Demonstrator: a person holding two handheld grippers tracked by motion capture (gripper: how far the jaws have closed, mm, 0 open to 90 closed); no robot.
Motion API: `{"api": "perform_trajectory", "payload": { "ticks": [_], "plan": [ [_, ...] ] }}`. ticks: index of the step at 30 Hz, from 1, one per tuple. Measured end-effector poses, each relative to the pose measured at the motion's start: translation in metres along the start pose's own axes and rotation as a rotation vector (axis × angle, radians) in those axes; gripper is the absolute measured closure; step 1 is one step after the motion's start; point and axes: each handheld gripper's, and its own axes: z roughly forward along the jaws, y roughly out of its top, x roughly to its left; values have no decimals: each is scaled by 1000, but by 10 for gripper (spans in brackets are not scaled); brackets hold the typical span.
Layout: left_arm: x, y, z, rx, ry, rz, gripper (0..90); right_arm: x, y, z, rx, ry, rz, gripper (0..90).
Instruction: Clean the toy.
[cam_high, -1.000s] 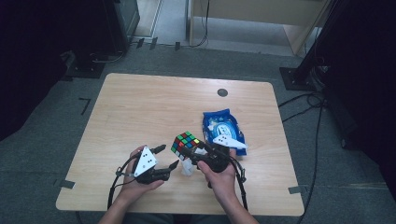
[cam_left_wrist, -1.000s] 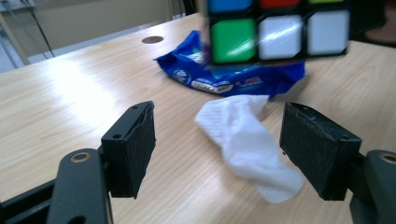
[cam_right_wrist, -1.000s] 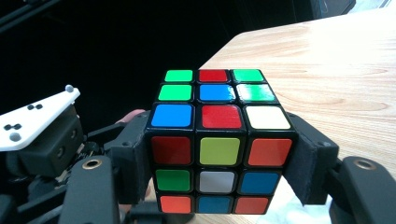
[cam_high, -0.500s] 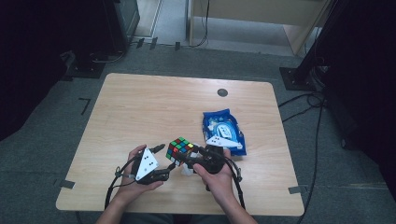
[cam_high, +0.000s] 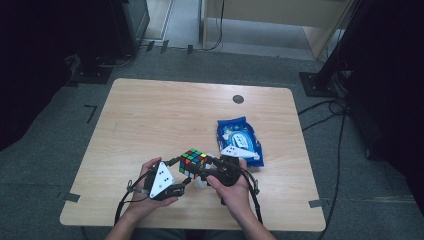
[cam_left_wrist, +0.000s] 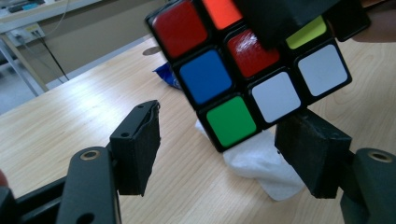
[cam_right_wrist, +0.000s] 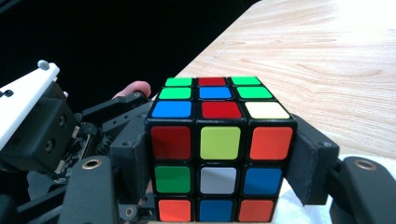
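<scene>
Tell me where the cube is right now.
The cube is held off the table's near edge by the right gripper, just left of the blue pack, above a white tissue.

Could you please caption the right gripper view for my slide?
Right gripper clamps a scrambled puzzle cube above the wooden table.

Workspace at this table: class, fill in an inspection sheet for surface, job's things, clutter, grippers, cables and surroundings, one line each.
Surface: light wooden table, round dark grommet near its far edge.
Job's things: Rubik's cube, scrambled, lifted off the table; white tissue lies under it.
Clutter: blue wipes packet to the right of the cube.
Grippers: right gripper shut on the cube's two sides; left gripper open just below the cube, its jaws have just been closing, pads not on it.
Cables: black loops trail from both grippers over the near edge; more on the floor at right.
Surroundings: grey carpet, dark stands, wooden furniture beyond.
</scene>
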Motion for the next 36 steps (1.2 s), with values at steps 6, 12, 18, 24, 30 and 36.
{"api": "perform_trajectory", "payload": {
  "ticks": [6,12,18,24,30,36],
  "plan": [
    [-5,2,2,-3,-4,3,317,1,-2,2,14,-2,-4,343],
    [-7,2,4,0,6,0,294,2,-3,5,25,-5,-2,343],
    [-7,1,6,5,23,8,201,3,-4,5,47,-14,8,345],
    [-9,1,6,5,28,44,194,1,-3,6,74,-7,19,345],
    [-11,2,6,-13,10,51,195,1,-4,9,105,0,23,345],
    [-12,2,5,-19,-2,59,260,2,-5,10,105,-8,22,345]
  ]
}}
